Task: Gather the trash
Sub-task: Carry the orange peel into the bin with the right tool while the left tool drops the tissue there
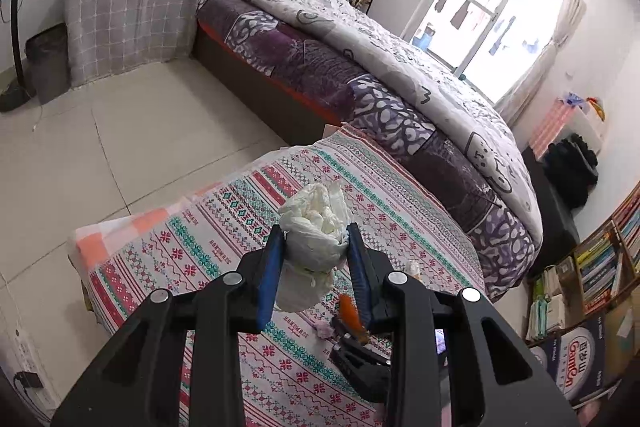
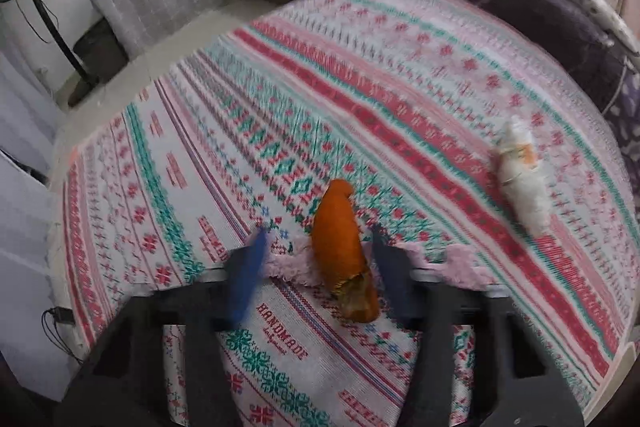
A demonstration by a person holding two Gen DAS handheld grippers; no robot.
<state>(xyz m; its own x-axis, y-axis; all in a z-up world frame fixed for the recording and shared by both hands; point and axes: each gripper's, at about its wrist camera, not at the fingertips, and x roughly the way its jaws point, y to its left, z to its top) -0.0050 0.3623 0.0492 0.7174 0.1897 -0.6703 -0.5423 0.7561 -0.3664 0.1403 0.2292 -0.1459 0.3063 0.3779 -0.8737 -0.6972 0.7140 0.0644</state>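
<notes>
My left gripper (image 1: 316,239) is shut on a crumpled white plastic bag (image 1: 316,227) and holds it above the patterned tablecloth (image 1: 224,223). My right gripper (image 2: 318,239) is open, its blue fingers either side of an orange peel (image 2: 340,243) that lies on the tablecloth (image 2: 360,87). The peel (image 1: 351,313) and the right gripper (image 1: 356,355) also show low in the left wrist view. A pale pink scrap (image 2: 296,263) lies under the peel. A white wrapper with an orange patch (image 2: 520,171) lies to the right on the cloth.
A bed (image 1: 360,59) with a purple and white quilt stands behind the table. A grey checked covered cabinet (image 1: 132,15) and a dark bin (image 1: 44,59) are at the far left. Bookshelves and boxes (image 1: 592,279) are at the right. Tiled floor (image 1: 100,147) lies left.
</notes>
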